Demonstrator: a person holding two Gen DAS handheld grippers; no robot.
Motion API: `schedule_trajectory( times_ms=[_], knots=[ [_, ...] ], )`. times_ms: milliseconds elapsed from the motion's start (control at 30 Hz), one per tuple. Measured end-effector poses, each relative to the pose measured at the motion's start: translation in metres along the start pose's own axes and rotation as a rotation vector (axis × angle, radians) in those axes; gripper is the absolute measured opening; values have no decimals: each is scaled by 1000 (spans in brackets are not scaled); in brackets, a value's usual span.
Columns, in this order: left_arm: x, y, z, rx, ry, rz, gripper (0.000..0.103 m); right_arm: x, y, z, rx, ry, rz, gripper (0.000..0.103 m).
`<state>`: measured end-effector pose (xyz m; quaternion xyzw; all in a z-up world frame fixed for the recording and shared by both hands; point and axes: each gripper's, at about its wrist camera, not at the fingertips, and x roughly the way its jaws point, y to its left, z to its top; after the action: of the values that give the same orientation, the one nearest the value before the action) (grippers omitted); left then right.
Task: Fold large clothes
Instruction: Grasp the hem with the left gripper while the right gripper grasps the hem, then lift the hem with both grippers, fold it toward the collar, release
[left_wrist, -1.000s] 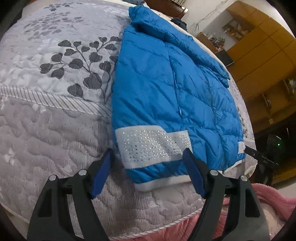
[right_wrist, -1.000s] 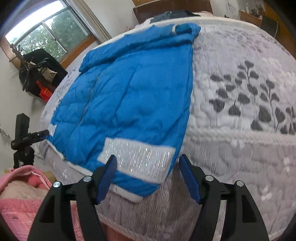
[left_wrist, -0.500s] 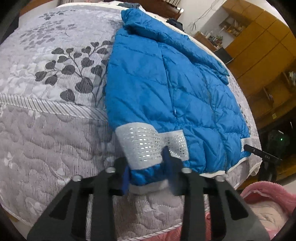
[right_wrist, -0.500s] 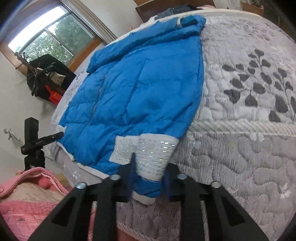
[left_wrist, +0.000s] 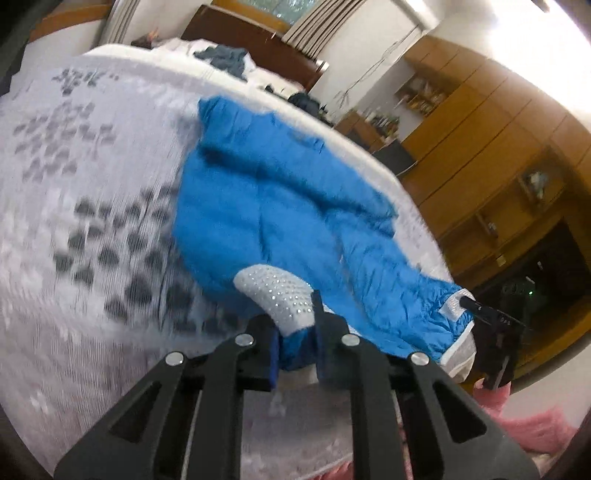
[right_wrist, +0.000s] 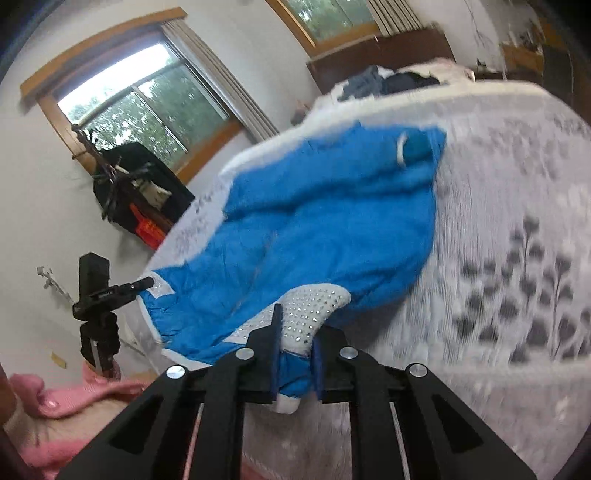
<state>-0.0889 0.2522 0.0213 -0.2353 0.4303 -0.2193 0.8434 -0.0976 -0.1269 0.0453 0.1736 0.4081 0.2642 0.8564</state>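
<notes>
Clamping the blue jacket (left_wrist: 280, 206) hem, both grippers lift it.

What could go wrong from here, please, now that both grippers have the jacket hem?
1. Each gripper, left and right, pinches only a small bunch of the jacket at its studded band; the puffy fabric may slip out mid-fold.
2. The sleeve lies at the bed edge beside a camera stand; it could trail off or snag.
</notes>
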Motion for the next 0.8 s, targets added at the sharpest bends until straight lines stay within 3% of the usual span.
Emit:
schedule_trajectory(
  times_ms=[333,567,800],
  knots=[
    [31,5,88,2,-49,-31,13,35,-23,91,56,1,49,13],
    [80,21,150,-12,-41,-23,13,80,-58,148,128,51,46,13],
    [128,44,187,-54,13,6,13,125,-94,181,211,108,37,13]
  ],
)
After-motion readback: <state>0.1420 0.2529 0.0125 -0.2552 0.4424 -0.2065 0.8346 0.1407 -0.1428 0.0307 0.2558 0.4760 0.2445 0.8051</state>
